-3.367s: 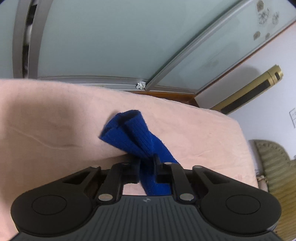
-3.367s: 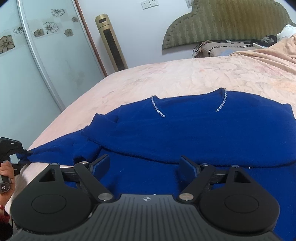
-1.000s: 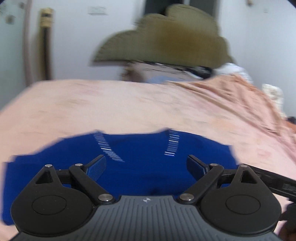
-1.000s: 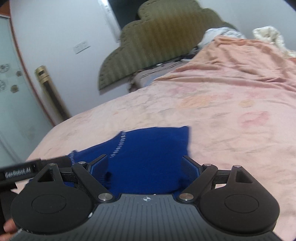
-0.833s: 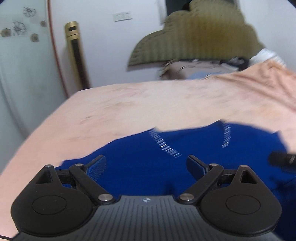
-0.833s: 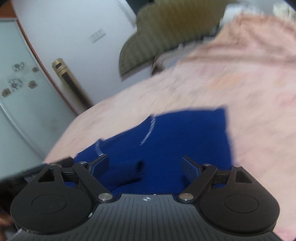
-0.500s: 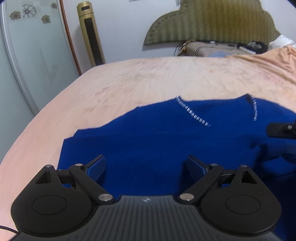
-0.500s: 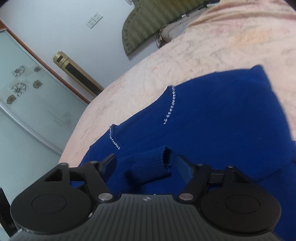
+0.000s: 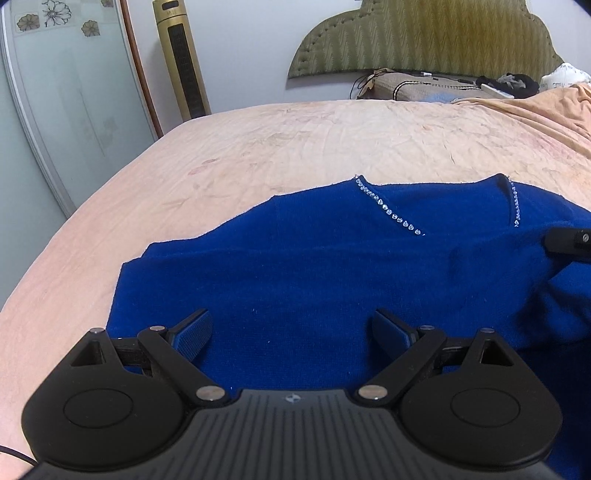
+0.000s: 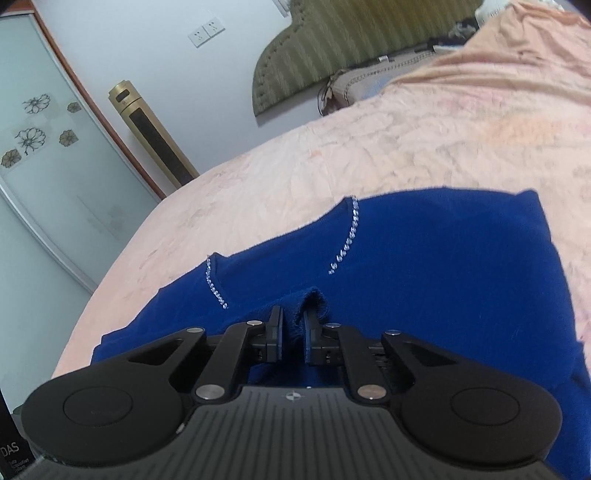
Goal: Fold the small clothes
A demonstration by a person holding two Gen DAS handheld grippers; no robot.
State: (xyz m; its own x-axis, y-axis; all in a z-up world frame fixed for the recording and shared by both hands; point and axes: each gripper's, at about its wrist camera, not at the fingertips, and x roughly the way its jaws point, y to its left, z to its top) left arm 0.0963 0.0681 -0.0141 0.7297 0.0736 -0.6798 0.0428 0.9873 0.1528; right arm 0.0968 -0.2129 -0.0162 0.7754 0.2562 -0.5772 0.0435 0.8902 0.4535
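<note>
A blue knit sweater [image 9: 314, 266] with two lines of small clear beads at the neck lies flat on a pink bedsheet [image 9: 295, 147]. My left gripper [image 9: 291, 332] hovers open low over its near left part, with only flat fabric under the fingers. In the right wrist view the same sweater [image 10: 443, 266] fills the middle. A ribbed sleeve cuff [image 10: 314, 299] folded onto the body sits between the jaws of my right gripper [image 10: 293, 332], which are closing and press on it. The right gripper's tip [image 9: 569, 242] shows at the right edge of the left wrist view.
A green padded headboard [image 9: 424, 33] and a pillow [image 9: 424, 88] are at the far end of the bed. A gold tower fan [image 9: 183, 55] and a frosted glass door [image 9: 66, 92] stand left. An orange blanket [image 10: 498, 55] lies bunched at the far right.
My right gripper swung over the sweater, reached the sleeve cuff and closed on it. My left gripper turned left, dipped toward the sweater's near left part and stayed open.
</note>
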